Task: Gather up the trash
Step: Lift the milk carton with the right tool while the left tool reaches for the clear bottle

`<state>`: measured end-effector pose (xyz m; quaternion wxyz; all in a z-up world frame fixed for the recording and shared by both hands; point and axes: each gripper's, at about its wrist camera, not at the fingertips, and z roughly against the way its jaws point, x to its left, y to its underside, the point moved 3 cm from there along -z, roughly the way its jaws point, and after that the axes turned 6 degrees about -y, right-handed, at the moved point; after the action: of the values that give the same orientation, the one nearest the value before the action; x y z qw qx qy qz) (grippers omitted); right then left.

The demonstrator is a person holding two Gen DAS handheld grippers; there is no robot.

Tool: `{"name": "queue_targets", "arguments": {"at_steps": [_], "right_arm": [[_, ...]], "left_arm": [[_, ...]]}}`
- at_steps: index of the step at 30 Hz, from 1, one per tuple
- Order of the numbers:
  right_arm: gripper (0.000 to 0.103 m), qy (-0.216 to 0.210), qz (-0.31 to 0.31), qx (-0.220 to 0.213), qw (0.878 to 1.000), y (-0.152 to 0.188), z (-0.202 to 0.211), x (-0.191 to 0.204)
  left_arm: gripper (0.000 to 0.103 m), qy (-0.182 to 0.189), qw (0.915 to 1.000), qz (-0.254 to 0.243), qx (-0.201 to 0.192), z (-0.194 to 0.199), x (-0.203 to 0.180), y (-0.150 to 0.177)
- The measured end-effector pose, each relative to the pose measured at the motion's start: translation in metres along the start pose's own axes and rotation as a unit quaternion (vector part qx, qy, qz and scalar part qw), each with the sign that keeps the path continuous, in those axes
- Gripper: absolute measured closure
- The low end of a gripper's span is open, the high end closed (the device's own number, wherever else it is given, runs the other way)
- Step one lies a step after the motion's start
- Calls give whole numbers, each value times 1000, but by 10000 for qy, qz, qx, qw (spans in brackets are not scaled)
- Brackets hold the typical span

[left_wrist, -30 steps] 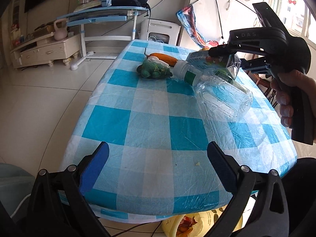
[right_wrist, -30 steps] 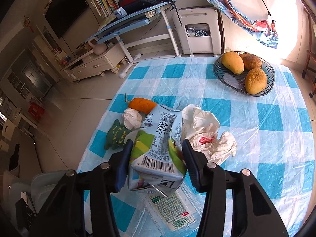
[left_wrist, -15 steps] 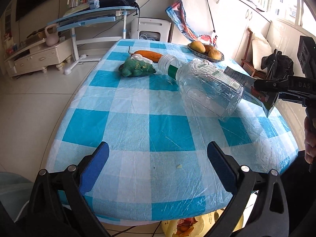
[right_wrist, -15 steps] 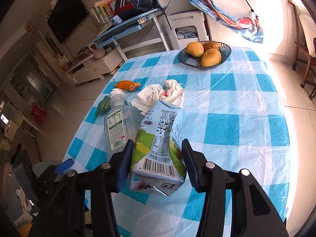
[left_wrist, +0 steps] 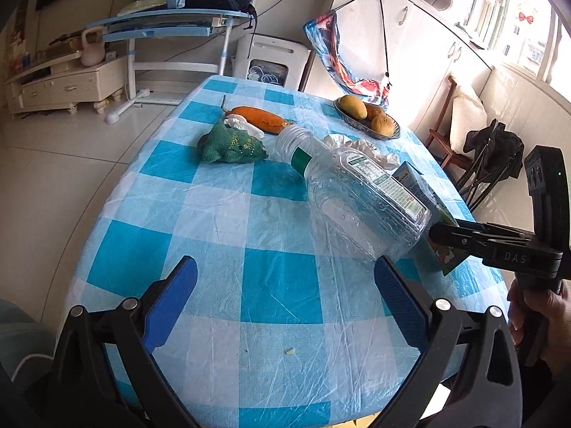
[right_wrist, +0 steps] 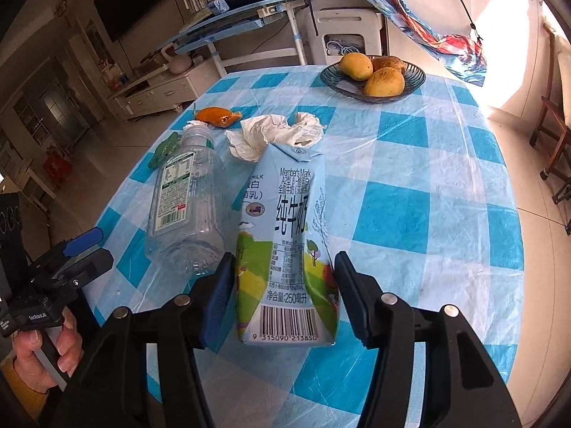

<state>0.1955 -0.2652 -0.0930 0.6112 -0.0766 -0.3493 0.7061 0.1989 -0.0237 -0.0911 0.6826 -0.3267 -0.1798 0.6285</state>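
Note:
A light-blue milk carton (right_wrist: 285, 232) lies on the checked tablecloth (right_wrist: 410, 214) between the fingers of my right gripper (right_wrist: 285, 260). Its jaws are opening, and the pads stand just clear of the carton's sides. Touching the carton on the left lies an empty clear plastic bottle (right_wrist: 182, 207), neck pointing away. Crumpled white tissue (right_wrist: 278, 135) sits just beyond the carton. In the left wrist view my left gripper (left_wrist: 285, 271) hangs open over the near part of the table, nothing between its fingers. The bottle (left_wrist: 357, 192) has its base close to the left gripper's right finger.
A fruit bowl (right_wrist: 414, 75) with mangoes stands at the far side. A carrot (left_wrist: 260, 117), a green knitted toy (left_wrist: 232, 146) and a small tissue (left_wrist: 242, 125) lie far left. A wooden chair (right_wrist: 549, 135) stands right of the table. The table's near edge is just below both grippers.
The right gripper brought the carton back towards the near edge and down onto the tablecloth beside the bottle, then its jaws widened off the carton. The left gripper shifted slightly.

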Motion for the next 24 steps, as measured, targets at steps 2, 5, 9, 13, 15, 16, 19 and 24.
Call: {"name": "queue_targets", "arguments": {"at_steps": [2, 5, 9, 13, 15, 16, 19, 24], "right_arm": [[45, 89, 193, 80, 9997, -4, -8, 2], [44, 164, 597, 224, 9978, -5, -20, 10], [44, 133, 1468, 306, 9886, 2, -27, 37], [44, -150, 2062, 391, 9776, 19, -28, 64], [44, -136, 2278, 411, 9727, 25, -28, 74], [44, -141, 2284, 416, 9726, 27, -27, 76], [44, -90, 2081, 416, 9772, 26, -26, 73], [44, 216, 1569, 423, 9865, 26, -21, 60]], "left_arm": [[7, 35, 9999, 110, 25, -2, 2, -3], [7, 79, 9996, 289, 9, -5, 7, -11], [7, 122, 9987, 488, -44, -8, 14, -23], [7, 122, 9986, 512, -74, -11, 15, -28], [7, 48, 9991, 421, -79, -13, 12, -29], [7, -23, 9994, 340, -94, -13, 11, -31], [7, -219, 9996, 86, -179, -12, 7, -35], [7, -297, 9994, 60, -145, -12, 14, -33]]}}
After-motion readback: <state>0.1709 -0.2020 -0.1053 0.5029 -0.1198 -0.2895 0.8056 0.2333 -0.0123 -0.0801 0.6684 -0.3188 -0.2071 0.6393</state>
